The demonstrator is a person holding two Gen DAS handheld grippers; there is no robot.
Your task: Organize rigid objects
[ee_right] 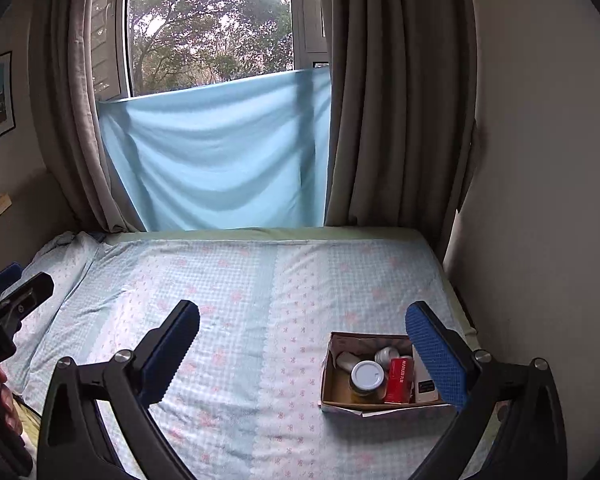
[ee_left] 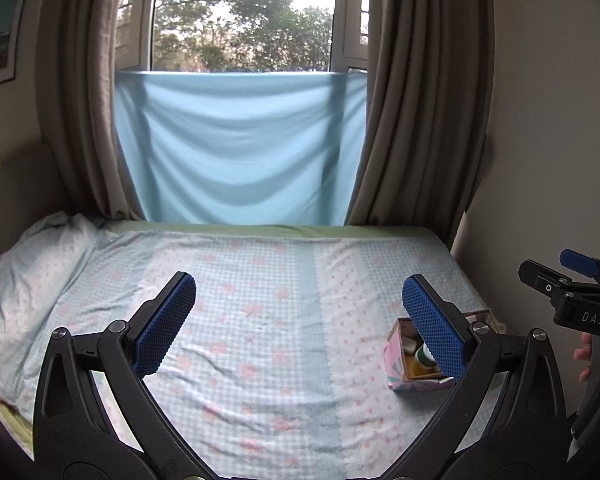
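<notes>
Broadly, the bed (ee_right: 260, 300) lay bare except for the cardboard box (ee_right: 332, 380) near its right edge, which held a white-lidded jar (ee_right: 366, 376), a red carton (ee_right: 400, 380) and smaller items. Both the left gripper (ee_left: 300, 320) and right gripper (ee_right: 304, 344) hovered spread wide, holding nothing. Sorting probably finished; withdrawing should avoid nudging the box.

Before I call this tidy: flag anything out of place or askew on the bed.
Nothing stands out. The box sits flat on the bed sheet, with the white-lidded jar and red carton upright inside; no spill. Both grippers are open and empty.
</notes>
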